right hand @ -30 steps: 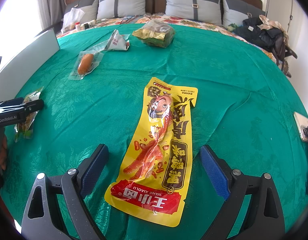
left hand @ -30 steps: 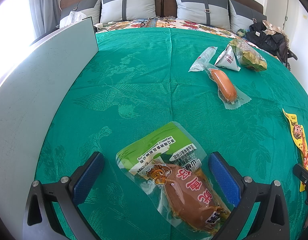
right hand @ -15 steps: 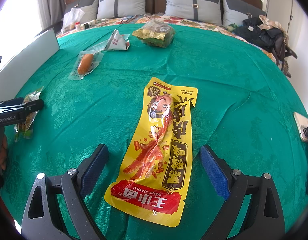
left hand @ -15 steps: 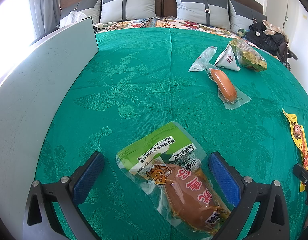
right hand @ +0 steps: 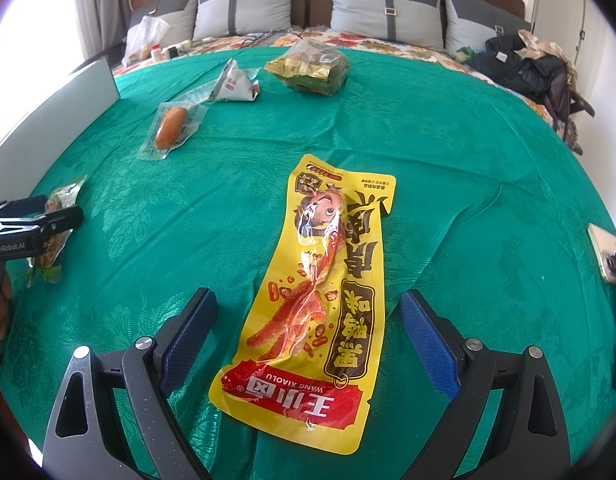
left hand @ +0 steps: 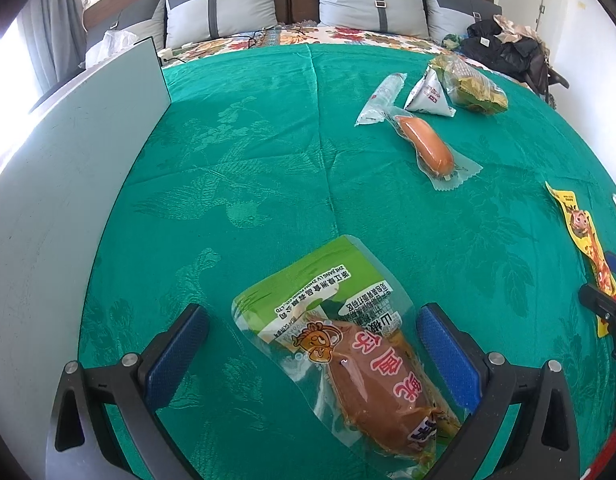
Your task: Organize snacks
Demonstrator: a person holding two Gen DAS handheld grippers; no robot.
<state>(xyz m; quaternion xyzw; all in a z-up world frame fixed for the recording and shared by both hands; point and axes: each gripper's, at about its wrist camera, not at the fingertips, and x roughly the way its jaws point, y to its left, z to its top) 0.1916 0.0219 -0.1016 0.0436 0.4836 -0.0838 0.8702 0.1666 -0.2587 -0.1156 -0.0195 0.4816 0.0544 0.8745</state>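
My left gripper (left hand: 311,332) is open, its jaws on either side of a green and clear pack with a brown drumstick (left hand: 347,356) lying on the green cloth. My right gripper (right hand: 309,320) is open around the near end of a long yellow chicken-foot pack (right hand: 323,292). Further back lie a sausage in clear wrap (left hand: 427,146) (right hand: 170,128), a white triangular pack (left hand: 427,94) (right hand: 234,84), a clear tube pack (left hand: 379,98) and a green-gold bag (left hand: 473,84) (right hand: 311,66).
A pale grey board (left hand: 68,184) (right hand: 48,120) stands along the left edge of the cloth. A phone (right hand: 605,254) lies at the right edge. Pillows (right hand: 248,8) and a black bag (right hand: 523,68) are at the back.
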